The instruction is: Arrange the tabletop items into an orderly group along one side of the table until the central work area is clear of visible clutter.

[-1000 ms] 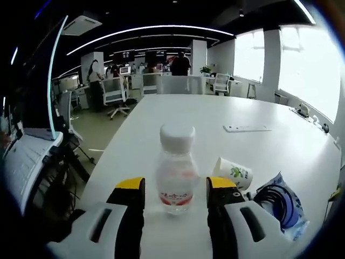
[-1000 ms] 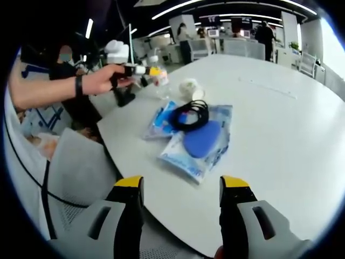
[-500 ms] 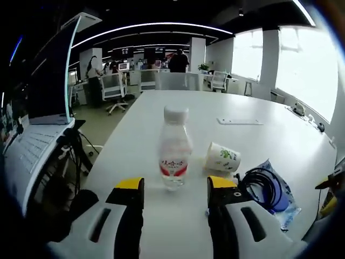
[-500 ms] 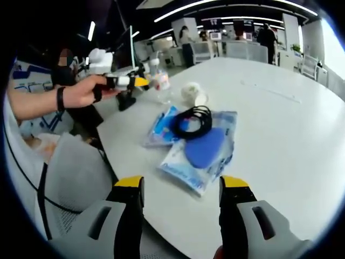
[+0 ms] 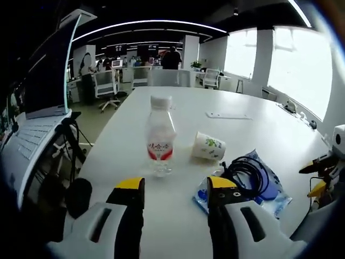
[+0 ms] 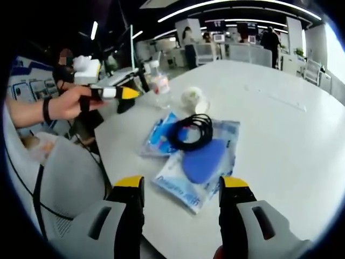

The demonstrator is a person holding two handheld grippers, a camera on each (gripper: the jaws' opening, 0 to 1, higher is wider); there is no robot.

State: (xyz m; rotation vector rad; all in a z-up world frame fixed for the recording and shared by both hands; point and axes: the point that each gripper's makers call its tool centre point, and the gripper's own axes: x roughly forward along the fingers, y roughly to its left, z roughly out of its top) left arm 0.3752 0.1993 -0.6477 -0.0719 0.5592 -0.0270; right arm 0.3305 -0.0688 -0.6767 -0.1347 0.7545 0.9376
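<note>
Backing off from the water bottle [image 5: 160,141], the left gripper [image 5: 175,186] now sits well short of it, jaws spread and empty; the bottle stands released near the tabletop [image 5: 178,102] edge, so that placement looks done. Nearest the right gripper [image 6: 181,186], also spread wide and holding nothing, lie crinkly clear plastic packets [image 6: 198,162] with blue contents, a coiled black cable [image 6: 191,131] on top. Beyond them a white paper cup [image 6: 192,99] lies on its side beside the smooth, transparent, red-labelled bottle. These still want gathering.
</note>
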